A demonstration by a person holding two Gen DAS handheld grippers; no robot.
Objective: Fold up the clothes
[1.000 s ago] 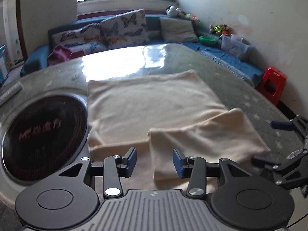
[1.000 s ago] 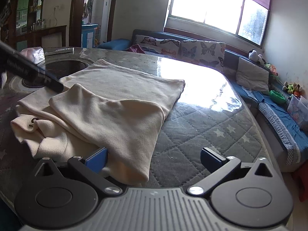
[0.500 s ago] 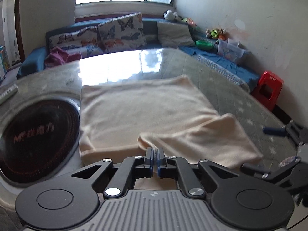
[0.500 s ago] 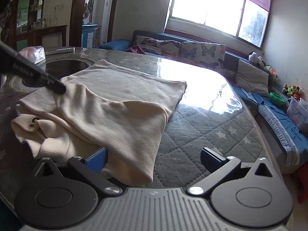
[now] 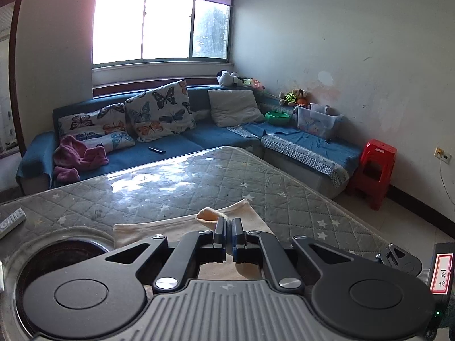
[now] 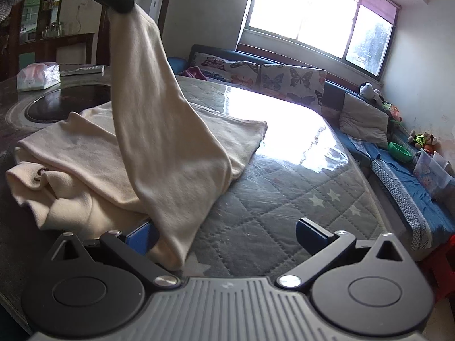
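Cream garment (image 6: 159,142) lies on the grey quilted table (image 6: 270,213), most of it spread flat near the round dark cooktop (image 6: 65,102) set in the table. One part of it is lifted: a long strip of the cloth rises from the near right edge of the pile up to the top left of the right wrist view, where the left gripper (image 6: 119,0) pinches its end high above the table.

In the left wrist view the left gripper (image 5: 229,237) has its two fingers pressed together, with only a thin gap, and a small fold of the cream cloth (image 5: 210,216) sticks out just past the tips. Below it, part of the flat garment shows on the table.

The right gripper (image 6: 224,234) is low, near the table edge, with its fingers wide apart and nothing between them. Its left finger (image 6: 142,237) is touching or just beside the bottom of the hanging strip, and the cloth covers part of it. Its right finger (image 6: 311,234) is over bare table.

On the far side of the cooktop stand a tissue pack (image 6: 38,75) and a remote (image 6: 82,70). Behind the table runs a blue sofa (image 5: 176,145) with butterfly cushions (image 5: 159,110); a red stool (image 5: 372,173) stands at the wall.
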